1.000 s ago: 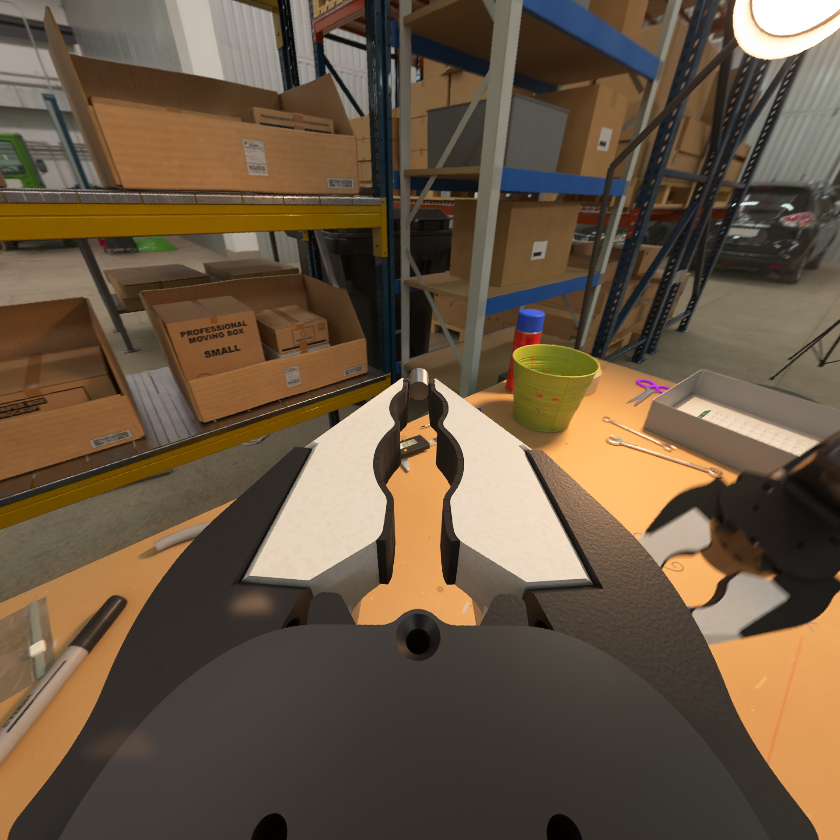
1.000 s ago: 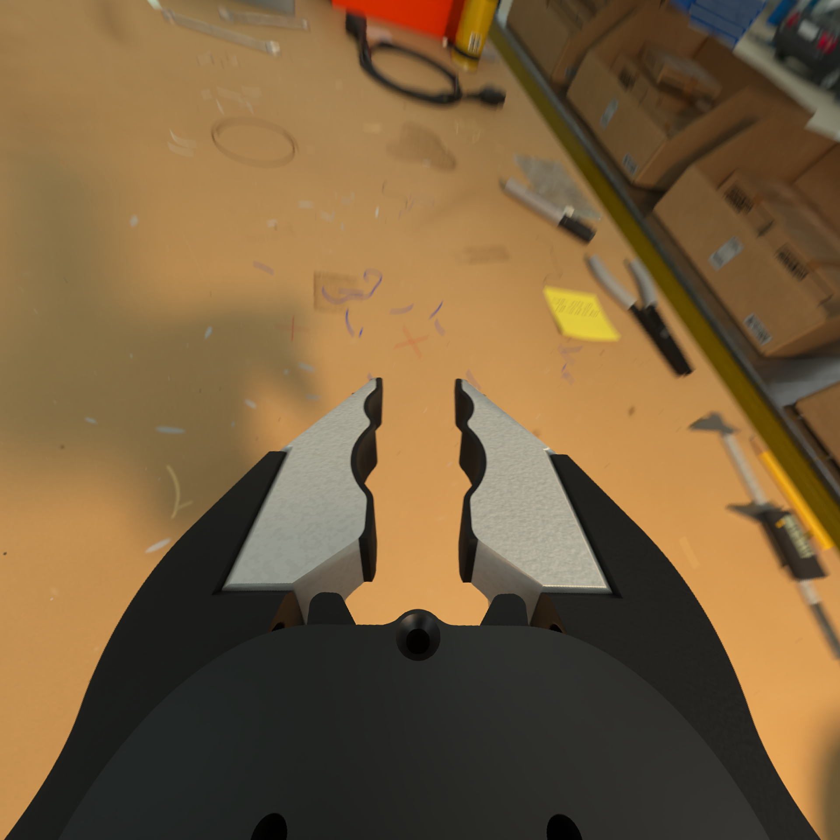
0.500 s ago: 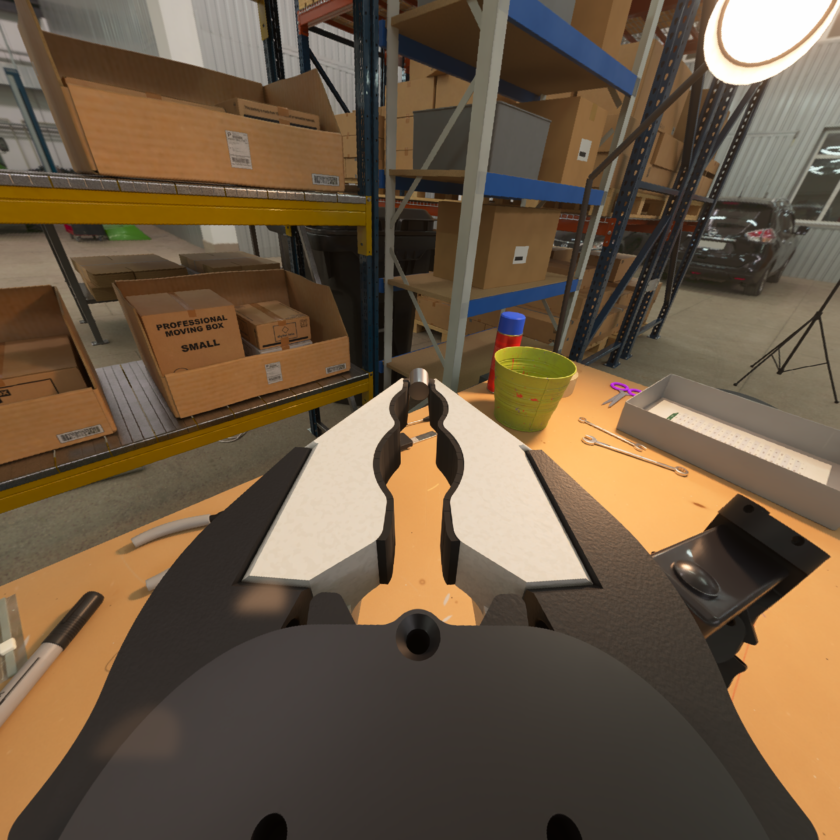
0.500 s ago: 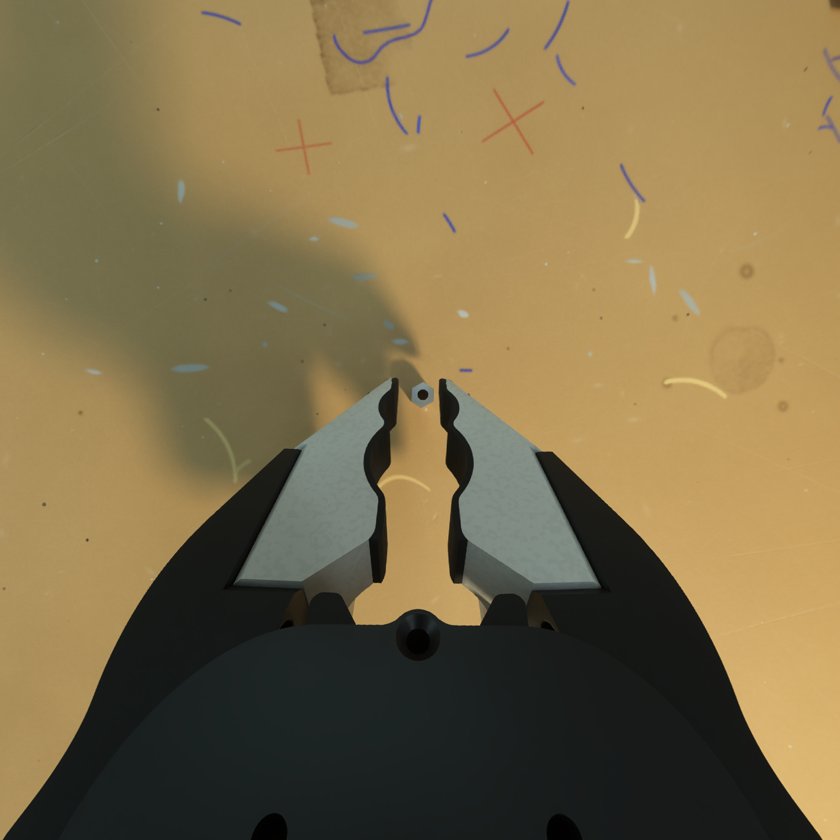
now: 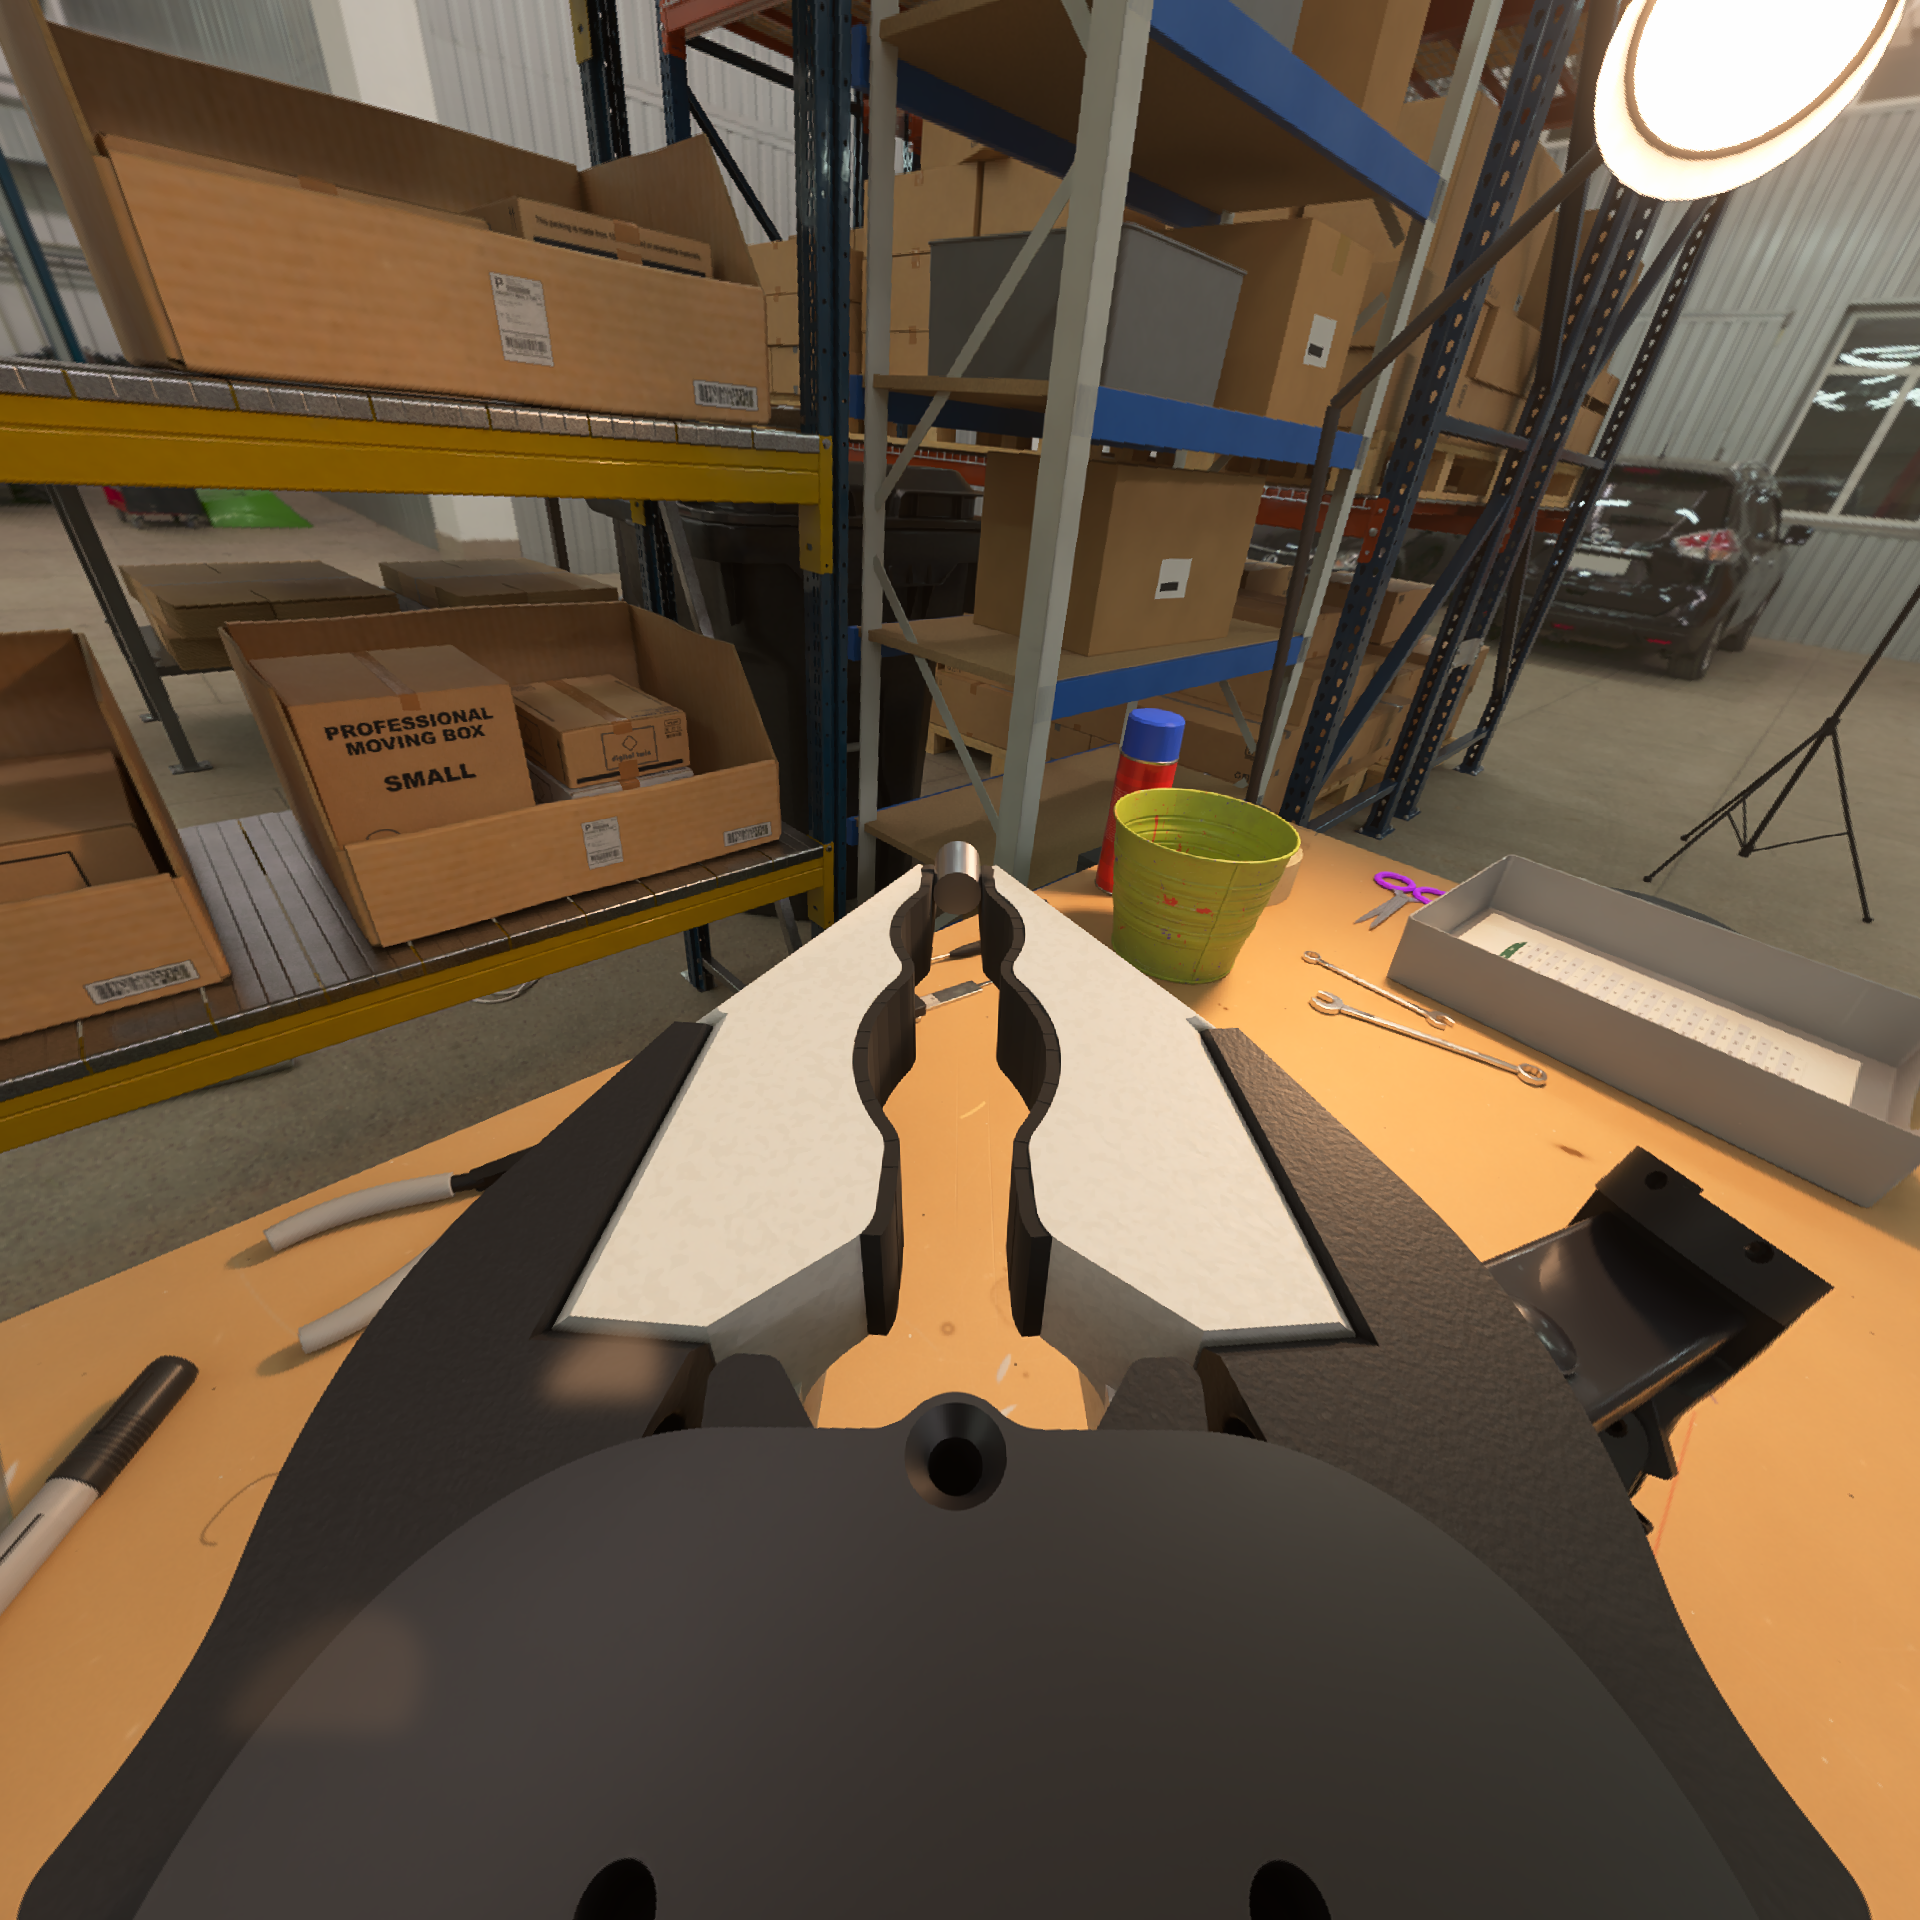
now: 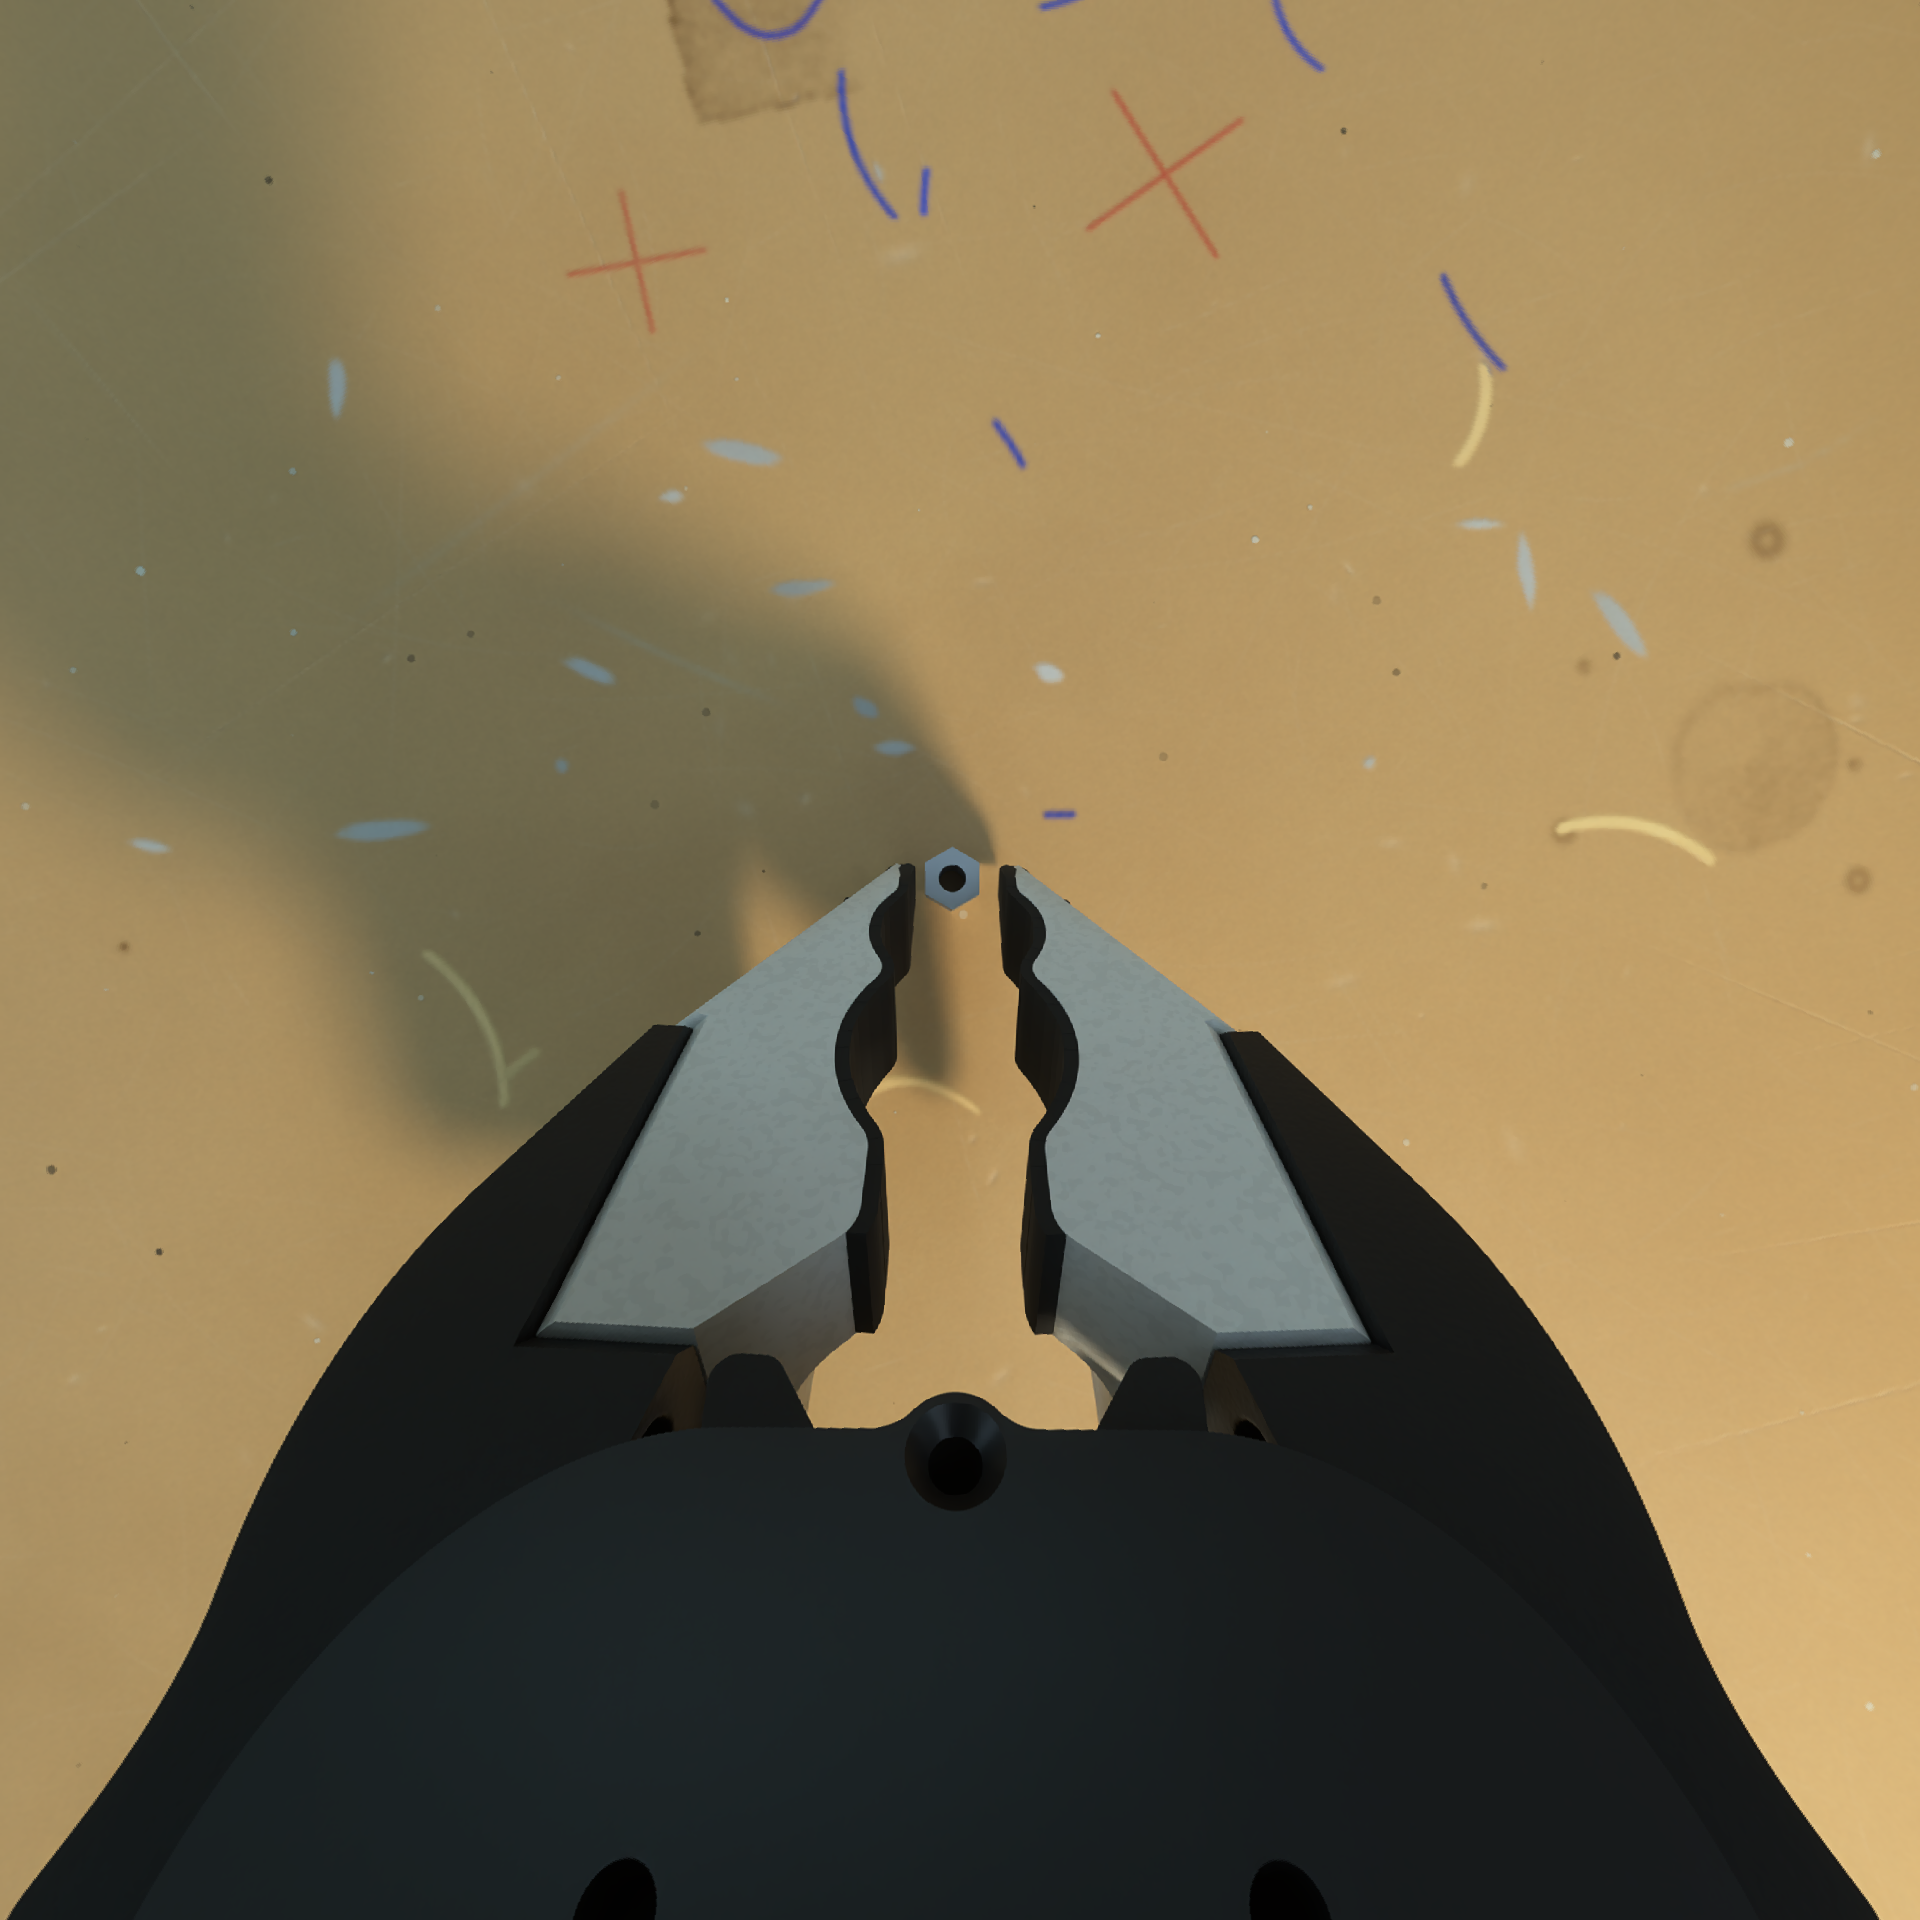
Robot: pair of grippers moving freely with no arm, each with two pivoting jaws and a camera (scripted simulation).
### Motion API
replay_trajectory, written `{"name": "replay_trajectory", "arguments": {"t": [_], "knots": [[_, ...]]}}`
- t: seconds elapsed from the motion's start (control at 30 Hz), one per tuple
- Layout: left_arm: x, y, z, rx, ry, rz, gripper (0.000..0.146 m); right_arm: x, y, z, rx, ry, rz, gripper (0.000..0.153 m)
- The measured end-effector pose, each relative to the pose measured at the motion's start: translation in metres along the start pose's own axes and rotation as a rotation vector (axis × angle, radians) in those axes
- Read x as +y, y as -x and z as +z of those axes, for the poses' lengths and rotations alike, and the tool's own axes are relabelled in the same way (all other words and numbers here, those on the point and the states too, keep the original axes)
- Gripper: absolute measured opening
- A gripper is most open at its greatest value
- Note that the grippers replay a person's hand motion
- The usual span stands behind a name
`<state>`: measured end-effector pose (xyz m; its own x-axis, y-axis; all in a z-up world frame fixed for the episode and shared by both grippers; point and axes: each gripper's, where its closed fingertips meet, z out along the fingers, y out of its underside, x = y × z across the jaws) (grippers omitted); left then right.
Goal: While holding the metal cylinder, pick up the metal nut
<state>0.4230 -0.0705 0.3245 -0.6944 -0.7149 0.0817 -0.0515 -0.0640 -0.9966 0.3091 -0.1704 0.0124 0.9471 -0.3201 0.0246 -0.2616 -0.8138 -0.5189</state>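
Observation:
My left gripper (image 5: pixel 956 885) is shut on a small metal cylinder (image 5: pixel 958 864), held upright at the fingertips above the orange table (image 5: pixel 1299 1122). My right gripper (image 6: pixel 953 881) points straight down at the table. The small hexagonal metal nut (image 6: pixel 951 879) lies flat between its fingertips. The left fingertip (image 6: pixel 896 896) is at the nut's edge, and a thin gap shows on the right side. The jaws are narrowly open. The right gripper's dark body also shows in the left wrist view (image 5: pixel 1652 1299), low at the right.
A green bucket (image 5: pixel 1195 883), a red spray can (image 5: pixel 1148 764), two wrenches (image 5: pixel 1423 1029), purple scissors (image 5: pixel 1397 894) and a grey tray (image 5: pixel 1662 1049) lie ahead right. A marker (image 5: pixel 94 1455) and white-handled pliers (image 5: pixel 364 1216) lie left. Shelving with cardboard boxes (image 5: pixel 499 790) stands beyond the table edge.
My right gripper tipped down over the table and lowered around the nut, which now sits closer between its tips. My left gripper still holds the cylinder and shifted only slightly.

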Motion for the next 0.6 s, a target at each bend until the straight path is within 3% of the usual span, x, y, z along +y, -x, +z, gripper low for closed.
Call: {"name": "replay_trajectory", "arguments": {"t": [0.4,0.6], "knots": [[0.003,0.001,0.003,0.003,0.011,-0.004,0.007,-0.003,0.0,-0.001,-0.009,-0.033,-0.018,0.01],[0.005,-0.002,0.007,0.01,0.026,-0.002,0.007,-0.025,-0.022,-0.037,0.053,-0.188,-0.036,0.01]]}}
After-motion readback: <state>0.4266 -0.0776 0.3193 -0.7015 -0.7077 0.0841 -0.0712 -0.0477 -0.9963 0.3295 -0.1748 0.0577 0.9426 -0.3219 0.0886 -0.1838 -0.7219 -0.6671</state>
